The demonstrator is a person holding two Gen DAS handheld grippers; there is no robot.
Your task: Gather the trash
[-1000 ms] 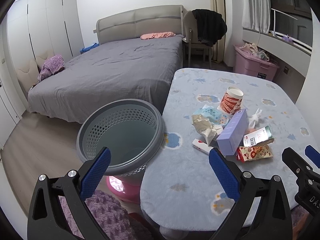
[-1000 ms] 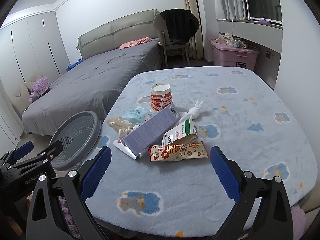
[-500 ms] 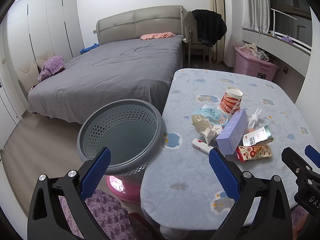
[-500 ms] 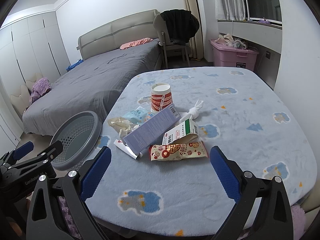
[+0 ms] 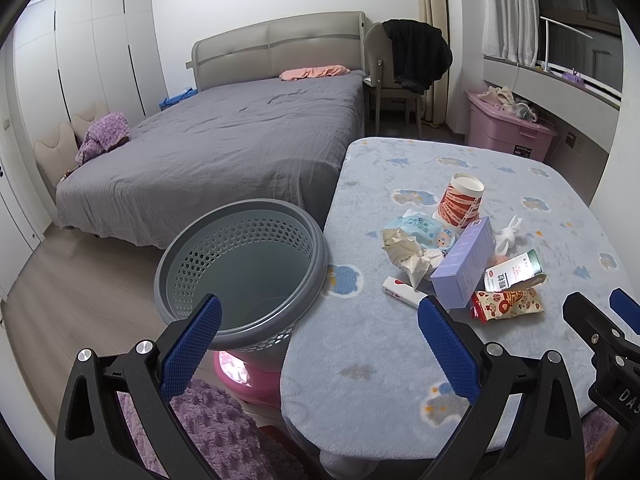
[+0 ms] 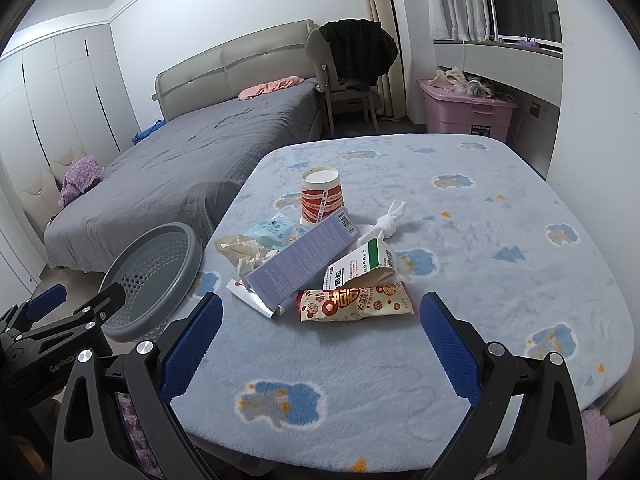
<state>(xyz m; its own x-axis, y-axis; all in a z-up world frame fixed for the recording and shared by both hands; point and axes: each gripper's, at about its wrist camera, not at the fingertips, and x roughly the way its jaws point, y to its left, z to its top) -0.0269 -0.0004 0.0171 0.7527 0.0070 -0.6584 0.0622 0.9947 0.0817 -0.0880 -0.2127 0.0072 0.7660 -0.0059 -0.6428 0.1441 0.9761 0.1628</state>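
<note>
A heap of trash lies on the table: a red snack bag (image 6: pixel 354 304), a white and green carton (image 6: pixel 362 266), a purple box (image 6: pixel 302 262), a paper cup (image 6: pixel 321 196), crumpled paper (image 6: pixel 240 250), a blue wipes pack (image 6: pixel 272 232), a small white tube (image 6: pixel 254 300) and a white twisted tissue (image 6: pixel 390 220). An empty grey perforated basket (image 5: pixel 244 268) stands left of the table. My left gripper (image 5: pixel 318 344) is open and empty, above the basket's near rim and the table's edge. My right gripper (image 6: pixel 318 344) is open and empty, just short of the snack bag.
The table (image 6: pixel 500 240) has a fluffy light-blue cover. A grey bed (image 5: pixel 224 148) lies beyond the basket. A chair with a black jacket (image 6: pixel 352 64) and a pink storage bin (image 6: pixel 464 112) stand at the back. A purple fluffy thing (image 5: pixel 216 432) and a pink stool (image 5: pixel 244 372) sit below the basket.
Both grippers stay open and have hardly moved; the view drifted very slightly. Nothing on the table has moved.
</note>
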